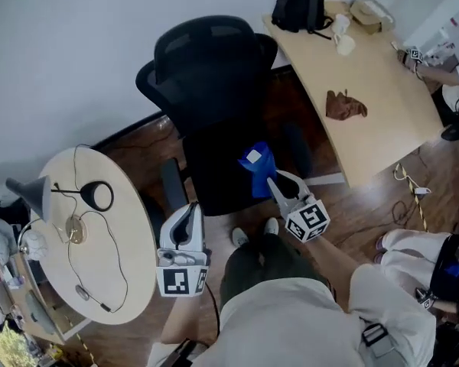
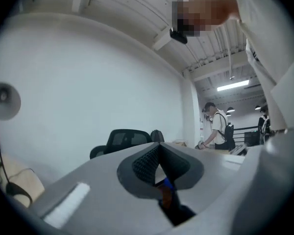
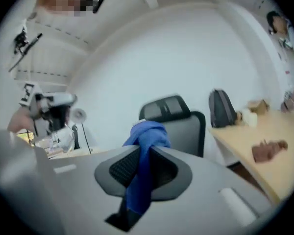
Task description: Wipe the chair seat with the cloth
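Observation:
A black office chair (image 1: 206, 75) stands in the middle of the head view, its dark seat (image 1: 214, 170) just in front of me. My right gripper (image 1: 271, 182) is shut on a blue cloth (image 1: 258, 168), which hangs bunched over the seat's right part. In the right gripper view the blue cloth (image 3: 146, 136) runs down between the closed jaws, with the chair's backrest (image 3: 174, 119) behind it. My left gripper (image 1: 190, 209) sits at the seat's near left edge, jaws together and holding nothing. In the left gripper view the chair (image 2: 125, 140) shows beyond the closed gripper tips (image 2: 159, 148).
A round pale table (image 1: 130, 274) with a lamp and cables stands at the left. At the right a long wooden desk (image 1: 390, 128) carries a brown rag (image 1: 344, 105) and a black backpack (image 1: 298, 2). A person (image 1: 455, 67) stands at its far end. White wall lies behind the chair.

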